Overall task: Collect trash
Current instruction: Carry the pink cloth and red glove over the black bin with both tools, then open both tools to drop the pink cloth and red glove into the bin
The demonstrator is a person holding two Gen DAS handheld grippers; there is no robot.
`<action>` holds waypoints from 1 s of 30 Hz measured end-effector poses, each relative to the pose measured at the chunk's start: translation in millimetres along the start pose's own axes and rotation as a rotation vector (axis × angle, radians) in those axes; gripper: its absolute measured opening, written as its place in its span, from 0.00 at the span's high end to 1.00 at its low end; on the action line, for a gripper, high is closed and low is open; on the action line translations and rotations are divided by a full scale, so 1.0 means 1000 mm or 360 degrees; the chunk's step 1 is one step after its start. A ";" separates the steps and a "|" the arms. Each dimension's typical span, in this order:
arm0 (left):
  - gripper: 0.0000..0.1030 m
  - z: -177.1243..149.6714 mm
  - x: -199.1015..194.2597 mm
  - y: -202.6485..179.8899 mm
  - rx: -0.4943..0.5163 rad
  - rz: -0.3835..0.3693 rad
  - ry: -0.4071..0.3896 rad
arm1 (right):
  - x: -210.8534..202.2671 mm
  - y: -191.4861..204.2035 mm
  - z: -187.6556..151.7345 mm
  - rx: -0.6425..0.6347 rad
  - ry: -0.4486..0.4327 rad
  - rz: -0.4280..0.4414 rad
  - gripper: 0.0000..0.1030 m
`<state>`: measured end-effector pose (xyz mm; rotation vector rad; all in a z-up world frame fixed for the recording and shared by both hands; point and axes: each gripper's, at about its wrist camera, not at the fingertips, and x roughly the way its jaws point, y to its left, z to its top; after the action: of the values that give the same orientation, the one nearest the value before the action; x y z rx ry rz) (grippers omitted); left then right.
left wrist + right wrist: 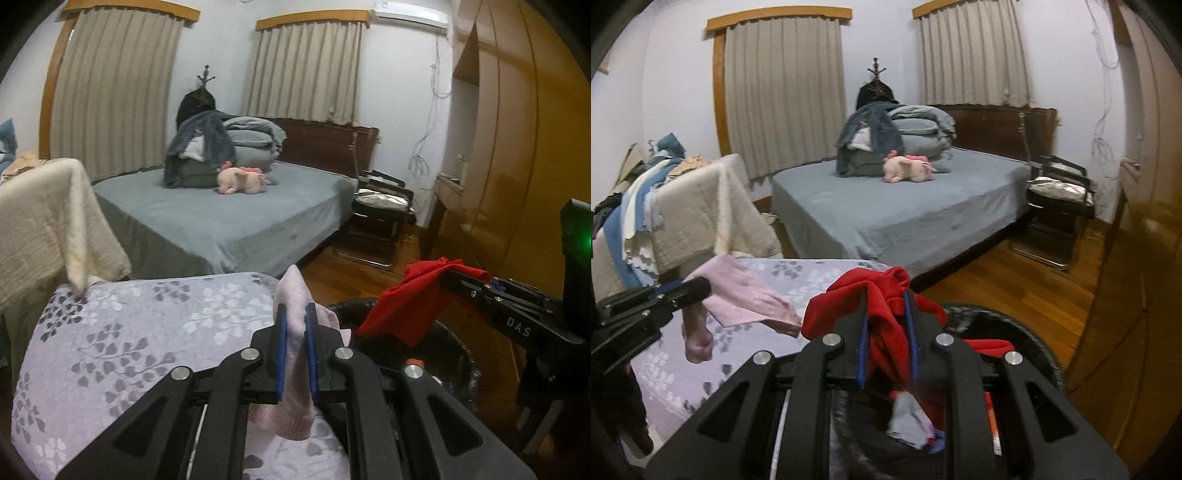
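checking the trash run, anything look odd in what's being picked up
Yes: both loads look like clothing, not trash. The left hand-held gripper pinches a pink sock, and the right hand-held gripper pinches a red garment above the black bin.

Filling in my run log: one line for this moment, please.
left gripper: shut on pink cloth | right gripper: shut on red cloth | black bin: below red cloth

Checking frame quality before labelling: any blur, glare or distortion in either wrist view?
Left wrist: heavy fisheye bowing and dark corner vignette; green lens flare at right edge; glossy wooden wardrobe shows sheen; the pink cloth held in the left gripper is sharp. Right wrist: same bowing; the dark round bin rim and its contents smear; dim, warm light.
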<state>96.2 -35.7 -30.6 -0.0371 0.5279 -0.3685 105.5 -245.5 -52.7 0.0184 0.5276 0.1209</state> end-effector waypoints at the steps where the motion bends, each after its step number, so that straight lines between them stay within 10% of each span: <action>1: 0.91 0.000 0.003 -0.005 0.0008 -0.0017 0.0003 | -0.001 -0.003 -0.001 0.0002 0.0005 -0.0017 0.84; 30: 0.91 -0.016 0.144 -0.100 0.0197 -0.0300 0.0283 | 0.040 -0.107 -0.052 0.0246 0.0160 -0.0402 0.84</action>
<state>169.6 -179.1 -101.1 0.0663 0.6786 -0.5917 125.5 -347.6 -123.4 0.0962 0.6345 -0.1664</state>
